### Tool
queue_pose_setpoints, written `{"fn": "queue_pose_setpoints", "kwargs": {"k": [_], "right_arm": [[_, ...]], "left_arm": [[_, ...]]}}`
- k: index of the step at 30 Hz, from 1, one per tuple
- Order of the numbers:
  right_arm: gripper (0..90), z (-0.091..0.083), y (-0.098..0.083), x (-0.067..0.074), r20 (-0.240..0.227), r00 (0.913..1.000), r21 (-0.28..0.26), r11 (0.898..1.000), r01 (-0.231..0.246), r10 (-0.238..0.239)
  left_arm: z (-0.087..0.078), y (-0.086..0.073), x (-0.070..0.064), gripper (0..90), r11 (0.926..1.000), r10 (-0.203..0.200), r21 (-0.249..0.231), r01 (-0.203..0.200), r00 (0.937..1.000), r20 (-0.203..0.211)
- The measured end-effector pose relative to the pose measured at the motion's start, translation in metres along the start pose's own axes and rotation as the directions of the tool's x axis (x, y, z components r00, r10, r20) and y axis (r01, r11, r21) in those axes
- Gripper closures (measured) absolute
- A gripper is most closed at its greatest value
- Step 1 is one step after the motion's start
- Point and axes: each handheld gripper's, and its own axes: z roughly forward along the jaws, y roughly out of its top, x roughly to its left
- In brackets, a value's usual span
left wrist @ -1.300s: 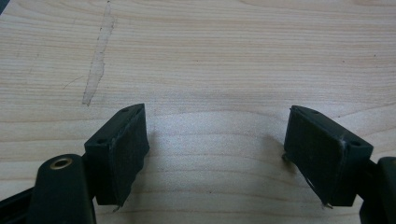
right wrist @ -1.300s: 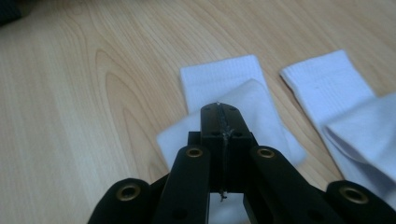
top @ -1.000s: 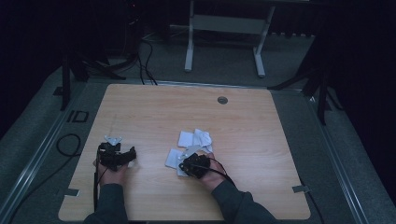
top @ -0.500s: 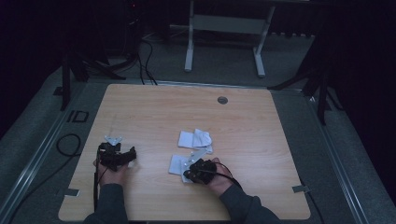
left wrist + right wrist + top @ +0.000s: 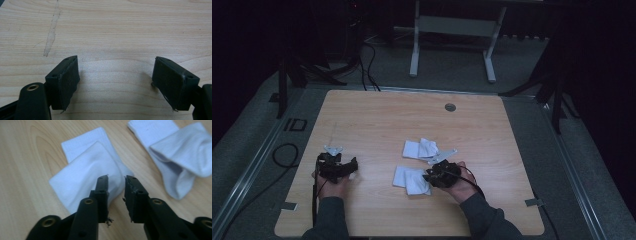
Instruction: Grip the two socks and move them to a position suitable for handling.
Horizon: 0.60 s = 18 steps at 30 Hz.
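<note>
With right claw [image 5: 116, 195] just parting off the folded white sock [image 5: 85, 176], released on surface [image 5: 377, 115]; left claw [image 5: 115, 82] wide, empty.

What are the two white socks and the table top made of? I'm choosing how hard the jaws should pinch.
Folded sock: soft white knit, probably cotton blend; fine ribbing shows and it creases softly. Second sock: the same matte fabric, crumpled in loose folds. Table: light wood or wood-look laminate; printed-looking grain, smooth with a slight sheen.

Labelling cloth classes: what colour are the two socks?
Both socks are plain white, clearest in the right gripper view.
</note>
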Motion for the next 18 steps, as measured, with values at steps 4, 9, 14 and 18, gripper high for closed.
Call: {"fn": "queue_pose_setpoints", "kwargs": {"k": [4,9,14,18], "right_arm": [[62.7,0.005,-0.002,0.0,-0.006,0.9998,0.003,1.0,-0.018,0.018],[75.5,0.014,-0.003,0.0,-0.046,0.9979,0.04,0.998,-0.044,0.045],[87.9,0.002,0.001,0.006,-0.024,0.999,0.008,0.999,-0.037,0.038],[87.9,-0.012,0.003,0.008,-0.014,0.9993,-0.024,0.999,-0.035,0.035]], "left_arm": [[0.0,0.0,0.0,21.7,1.0,-0.001,0.0,0.001,1.0,0.0],[0.0,0.0,0.0,21.7,1.0,-0.001,-0.001,0.001,1.0,0.0],[0.0,0.0,0.0,21.7,1.0,-0.001,-0.001,0.001,1.0,0.0],[0.0,0.0,0.0,21.7,1.0,-0.001,-0.001,0.001,1.0,0.0]]}}
